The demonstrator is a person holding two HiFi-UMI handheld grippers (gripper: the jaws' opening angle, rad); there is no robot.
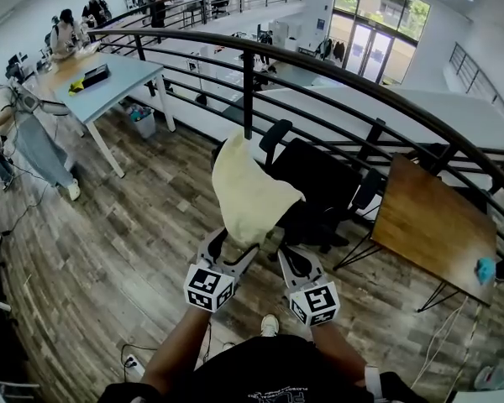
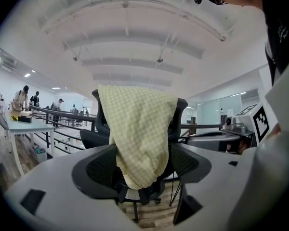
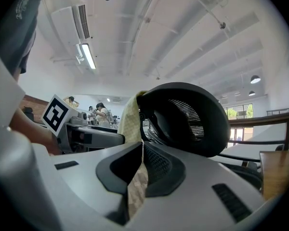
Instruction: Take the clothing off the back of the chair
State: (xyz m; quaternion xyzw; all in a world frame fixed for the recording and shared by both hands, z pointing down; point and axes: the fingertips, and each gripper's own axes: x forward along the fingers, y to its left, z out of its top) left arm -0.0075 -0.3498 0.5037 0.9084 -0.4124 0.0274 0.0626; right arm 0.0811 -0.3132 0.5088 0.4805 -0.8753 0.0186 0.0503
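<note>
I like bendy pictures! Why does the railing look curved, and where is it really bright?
Head view: the wide lens bows the railing into an arc, and daylight is bright at the windows. Left gripper view: dark rounded corners, clothing sharp. Right gripper view: the ceiling lamp glows white; the chair back looms large.

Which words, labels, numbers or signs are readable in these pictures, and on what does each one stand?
No text can be read in any view.
Print on the person's dark shirt: too small and blurred to read.
The left gripper and the right gripper carry only black-and-white square marker patterns, with no letters or numbers.
</note>
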